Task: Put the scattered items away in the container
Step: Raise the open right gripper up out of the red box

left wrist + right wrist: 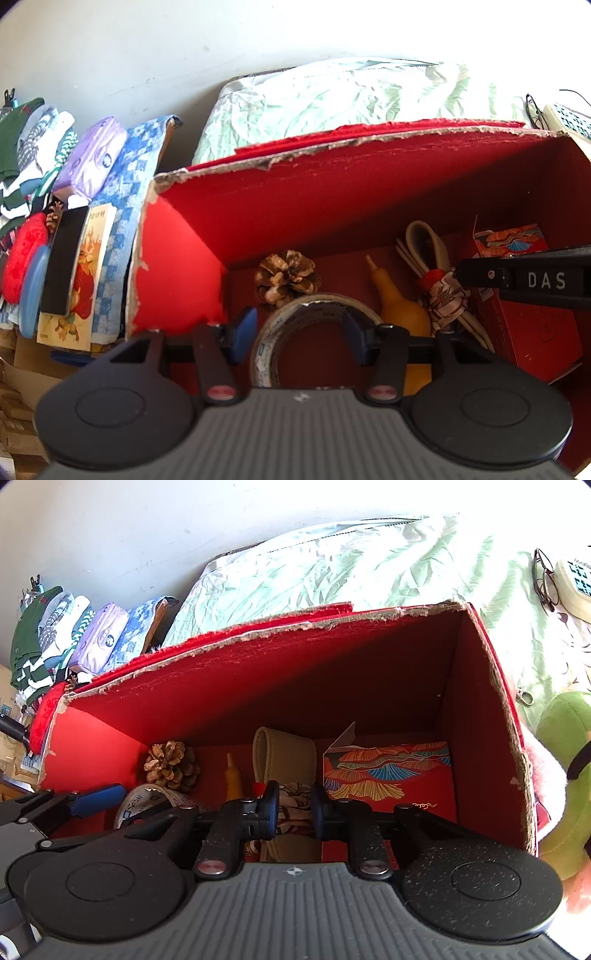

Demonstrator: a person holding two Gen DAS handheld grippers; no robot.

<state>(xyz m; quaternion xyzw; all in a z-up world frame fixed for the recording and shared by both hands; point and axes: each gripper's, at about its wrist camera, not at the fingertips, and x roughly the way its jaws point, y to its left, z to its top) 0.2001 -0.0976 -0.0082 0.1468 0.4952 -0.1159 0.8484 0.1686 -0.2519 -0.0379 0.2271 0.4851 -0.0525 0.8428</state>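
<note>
The red cardboard box (pixel 332 147) (pixel 258 631) stands open below both grippers. On its floor lie a pine cone (pixel 286 277) (pixel 170 764), a yellow gourd (pixel 399 302), a cream strap (pixel 284 753) and a red patterned carton (pixel 388 771). My left gripper (pixel 300 328) hangs inside the box, its blue fingers (pixel 245 325) part open over a roll of clear tape (pixel 314 306) (pixel 147 801). I see no pad pressing on the roll. My right gripper (pixel 294 806) is shut on a patterned cloth bundle (pixel 295 794) (pixel 447 295) beside the strap.
Pale green bedding (pixel 332 96) lies behind the box. To its left are folded clothes (pixel 33 147), a purple tissue pack (pixel 92 158), a book (pixel 85 280), a red fluffy thing (pixel 24 254) and a blue disc (pixel 35 291). Glasses (pixel 545 576) and a green plush (pixel 565 775) lie to the right.
</note>
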